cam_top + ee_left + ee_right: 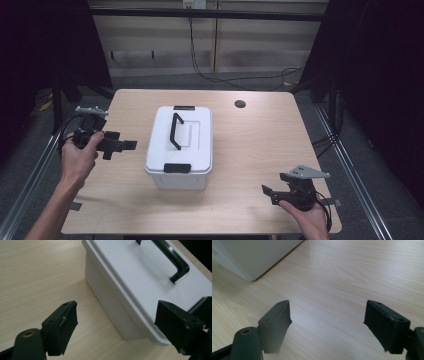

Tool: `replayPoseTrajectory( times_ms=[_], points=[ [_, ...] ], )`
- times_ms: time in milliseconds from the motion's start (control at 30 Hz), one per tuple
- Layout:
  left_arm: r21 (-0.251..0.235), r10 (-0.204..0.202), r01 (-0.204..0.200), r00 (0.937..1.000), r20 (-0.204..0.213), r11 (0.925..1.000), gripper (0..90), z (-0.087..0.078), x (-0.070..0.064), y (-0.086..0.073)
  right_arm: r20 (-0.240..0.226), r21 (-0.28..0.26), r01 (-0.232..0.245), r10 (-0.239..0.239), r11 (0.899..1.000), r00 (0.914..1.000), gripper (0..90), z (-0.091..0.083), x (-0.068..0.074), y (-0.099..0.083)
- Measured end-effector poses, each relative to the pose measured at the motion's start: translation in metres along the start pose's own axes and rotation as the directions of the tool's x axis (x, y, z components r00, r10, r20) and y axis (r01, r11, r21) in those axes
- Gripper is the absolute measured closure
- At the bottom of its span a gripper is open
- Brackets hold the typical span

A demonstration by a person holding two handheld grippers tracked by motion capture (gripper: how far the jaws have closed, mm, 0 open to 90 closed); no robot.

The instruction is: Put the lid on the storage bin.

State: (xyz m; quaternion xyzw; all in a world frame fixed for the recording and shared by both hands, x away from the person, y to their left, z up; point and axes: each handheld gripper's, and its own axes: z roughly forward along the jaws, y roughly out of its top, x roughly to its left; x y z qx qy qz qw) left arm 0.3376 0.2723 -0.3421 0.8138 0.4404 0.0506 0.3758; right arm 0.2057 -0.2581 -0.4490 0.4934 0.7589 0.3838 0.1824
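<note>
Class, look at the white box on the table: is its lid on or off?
On. The lid sits flat over the white box, its black handle on top. Whether the black clips are locked, cannot tell.

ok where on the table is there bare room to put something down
Most room is right of the white box: bare wood out to the table edge, bordered behind by the round hole and in front by the right gripper. The far strip behind the box is narrower. Left of the box is crowded by the left gripper.
</note>
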Motion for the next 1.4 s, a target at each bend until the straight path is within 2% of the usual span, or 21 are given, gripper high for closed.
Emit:
replayPoseTrajectory(
  times_ms=[267,400,467,667,733,900,933,1000,1067,1167,1300,1367,1400],
  points=[
    [-0.038,0.003,-0.003,1.0,-0.003,0.9993,17.6,-0.007,0.006,-0.028,0.001,-0.004,0.002,-0.002,1.0,1.0,20.6,0.0,0.0,0.0],
    [-0.054,-0.01,0.01,0.9999,-0.008,0.9985,17.6,-0.01,0.008,-0.041,0.002,-0.002,0.002,-0.002,1.0,1.0,20.6,0.0,0.0,0.0],
    [-0.06,-0.02,0.018,0.9995,-0.024,0.998,17.5,-0.009,0.01,-0.048,0.002,-0.003,0.002,-0.002,1.0,1.0,20.6,0.0,0.0,0.0],
    [-0.062,-0.044,0.041,0.9985,-0.034,0.9972,17.5,-0.002,0.015,-0.07,0.002,-0.002,0.002,-0.002,1.0,1.0,20.6,0.0,0.0,0.0],
    [-0.053,-0.028,0.026,0.9989,-0.038,0.9983,17.5,-0.001,0.015,-0.077,0.002,-0.002,0.003,-0.003,1.0,1.0,20.6,0.0,0.0,0.0],
    [-0.072,-0.048,0.045,0.9978,-0.045,0.9964,17.3,0.006,0.018,-0.093,0.003,0.001,-0.002,0.002,1.0,1.0,20.6,0.0,0.0,0.0],
    [-0.061,-0.054,0.051,0.9973,-0.049,0.9968,17.3,0.008,0.019,-0.095,0.002,0.001,0.001,-0.001,1.0,1.0,20.6,0.0,0.001,0.0],
    [-0.058,-0.041,0.036,0.9962,-0.077,0.9977,17.3,0.011,0.019,-0.1,0.002,0.001,0.002,-0.002,1.0,1.0,20.6,0.0,0.001,0.0],
    [-0.058,-0.061,0.058,0.9965,-0.058,0.9967,17.2,0.013,0.022,-0.105,0.003,0.0,0.005,-0.005,1.0,1.0,20.5,0.0,0.001,0.0],
    [-0.054,-0.069,0.065,0.9953,-0.068,0.9964,17.3,0.015,0.028,-0.114,0.001,0.001,0.013,-0.013,1.0,0.9999,20.5,0.001,0.001,0.0],
    [-0.084,-0.073,0.067,0.9948,-0.072,0.9942,16.3,0.016,0.029,-0.121,0.001,0.01,0.017,-0.017,1.0,0.9999,19.3,0.003,0.001,-0.001],
    [-0.064,-0.078,0.075,0.9961,-0.04,0.9951,16.3,0.019,0.029,-0.124,0.007,0.031,0.009,-0.009,0.999,0.9999,19.3,0.005,0.001,-0.002],
    [-0.054,-0.074,0.071,0.9963,-0.043,0.996,16.3,0.021,0.029,-0.126,0.009,0.033,0.012,-0.012,0.999,0.9999,19.3,0.007,0.001,-0.002]
  ],
)
